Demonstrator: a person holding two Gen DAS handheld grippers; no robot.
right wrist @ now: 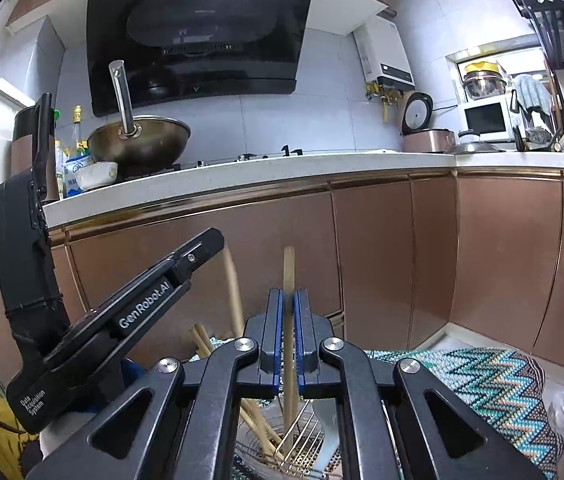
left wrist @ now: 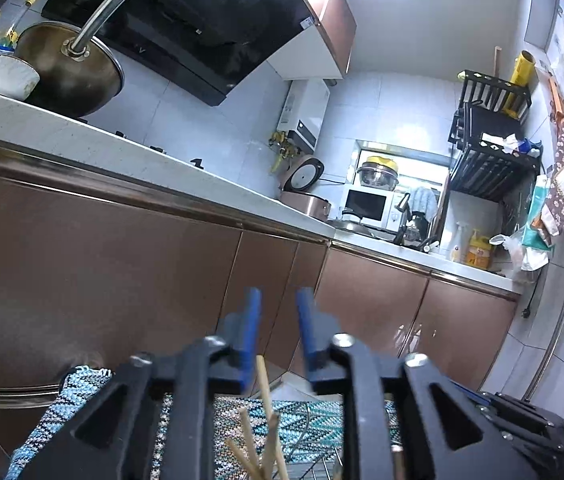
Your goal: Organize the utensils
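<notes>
The right gripper (right wrist: 289, 320) is clamped on an upright wooden chopstick (right wrist: 289, 268) above the wire utensil basket (right wrist: 301, 440); the left gripper (left wrist: 278, 320) hangs apart, holding nothing. The narrow pinch could let the chopstick pivot and snag the other chopsticks (right wrist: 258, 420) leaning inside.

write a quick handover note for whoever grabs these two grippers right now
Right gripper: shut on one upright wooden chopstick, lower end down at the wire utensil basket.
Left gripper: open, empty, hovering above the other chopsticks.
More chopsticks and a metal spatula stand in the basket.
Done: one chopstick gripped.
Left: place it, then sort the rest. Destination not visible.
</notes>
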